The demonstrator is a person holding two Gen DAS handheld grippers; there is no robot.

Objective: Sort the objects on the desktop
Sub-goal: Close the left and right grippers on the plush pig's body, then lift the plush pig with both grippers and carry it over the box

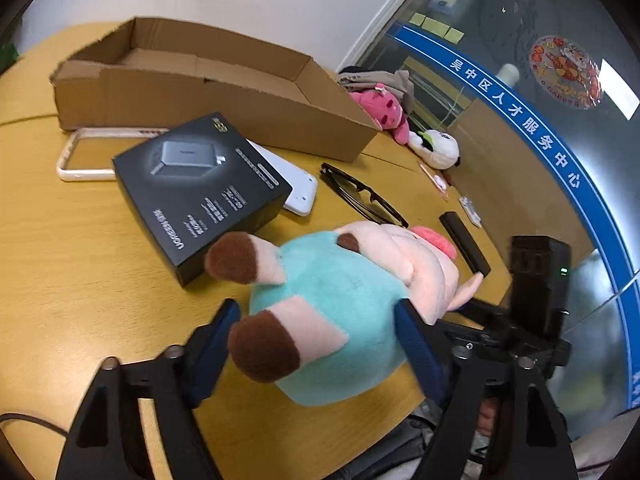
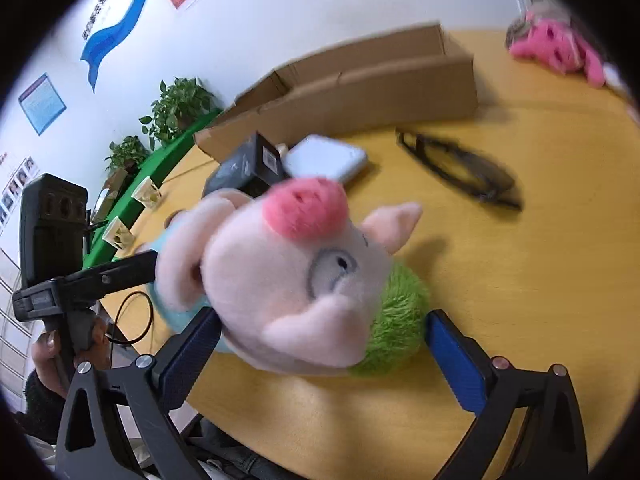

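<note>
You're mid-grab: both sets of jaws stand open around the plush pig (image 1: pixel 340 320) lying low-centre on the surface (image 1: pixel 80 272), nothing clamped yet; close on it, then lift toward the cardboard box (image 1: pixel 208 80) upper left.

Your left gripper (image 1: pixel 320 332) straddles the pig plush (image 1: pixel 340 304) on the table (image 1: pixel 80 280), black box (image 1: pixel 200 192) and cardboard box (image 1: pixel 208 92) just beyond.

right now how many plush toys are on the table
3: a pig plush between the left gripper's fingers, a pink plush and a white plush past the box's far end. More may be hidden.
</note>
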